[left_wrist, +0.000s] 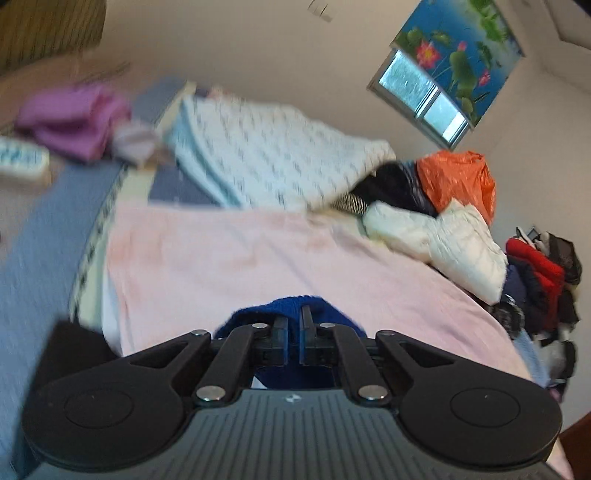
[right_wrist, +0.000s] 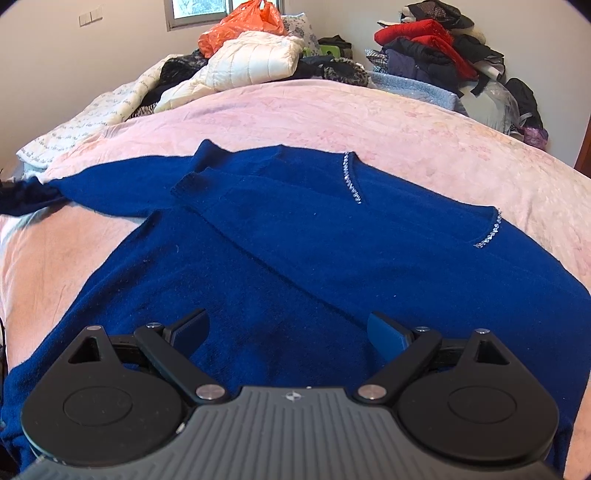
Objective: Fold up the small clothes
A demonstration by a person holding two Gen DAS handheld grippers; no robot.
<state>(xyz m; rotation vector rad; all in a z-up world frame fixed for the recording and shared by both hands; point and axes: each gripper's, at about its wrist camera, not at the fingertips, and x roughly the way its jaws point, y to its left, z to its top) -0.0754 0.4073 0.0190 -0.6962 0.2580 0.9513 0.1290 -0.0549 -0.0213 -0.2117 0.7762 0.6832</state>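
A dark blue knitted sweater [right_wrist: 295, 236] with a silver-trimmed neckline lies spread on the pink blanket [right_wrist: 369, 118]; one sleeve is folded across its chest, the other stretches out to the left. My right gripper [right_wrist: 290, 332] hovers open over the sweater's lower body, nothing between its fingers. In the tilted, blurred left wrist view, my left gripper [left_wrist: 294, 317] is shut on a bunch of the blue sweater [left_wrist: 332, 310], lifted above the pink blanket [left_wrist: 240, 258].
At the bed's far side sit a white puffer jacket [right_wrist: 251, 62], an orange plastic bag [right_wrist: 240, 29] and a heap of dark and red clothes [right_wrist: 436, 40]. A patterned white quilt [left_wrist: 266, 155] and purple clothes [left_wrist: 74, 118] lie beyond the blanket. A window [left_wrist: 421, 96] is behind.
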